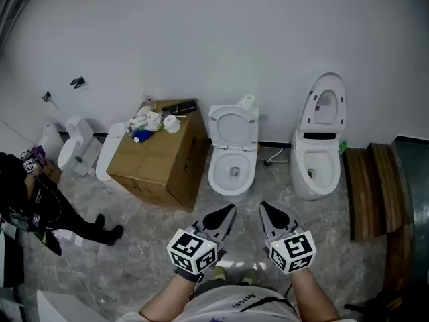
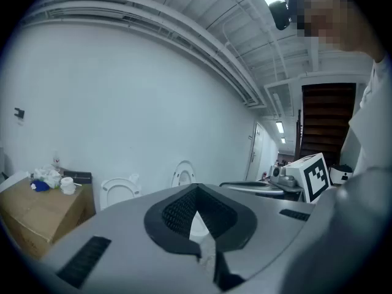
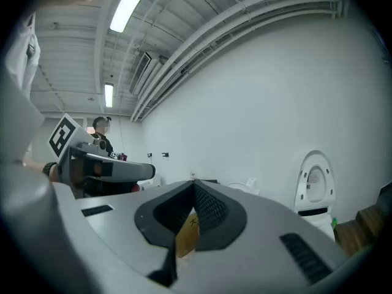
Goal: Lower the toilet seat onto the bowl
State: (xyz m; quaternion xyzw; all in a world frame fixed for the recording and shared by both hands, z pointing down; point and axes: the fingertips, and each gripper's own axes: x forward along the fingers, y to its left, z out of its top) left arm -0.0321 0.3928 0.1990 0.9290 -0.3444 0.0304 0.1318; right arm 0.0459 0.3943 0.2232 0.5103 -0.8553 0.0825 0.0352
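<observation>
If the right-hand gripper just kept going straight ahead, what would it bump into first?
Probably the cardboard box: its printed brown side shows in the gap below the right gripper's closed tips. The toilet with the raised seat stands just right of that line, so depth leaves some doubt.

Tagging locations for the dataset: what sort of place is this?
Probably a storeroom or test space, not a working bathroom. A toilet and a second toilet stand side by side against a bare wall, next to a cluttered cardboard box, under exposed ceiling pipes.
</observation>
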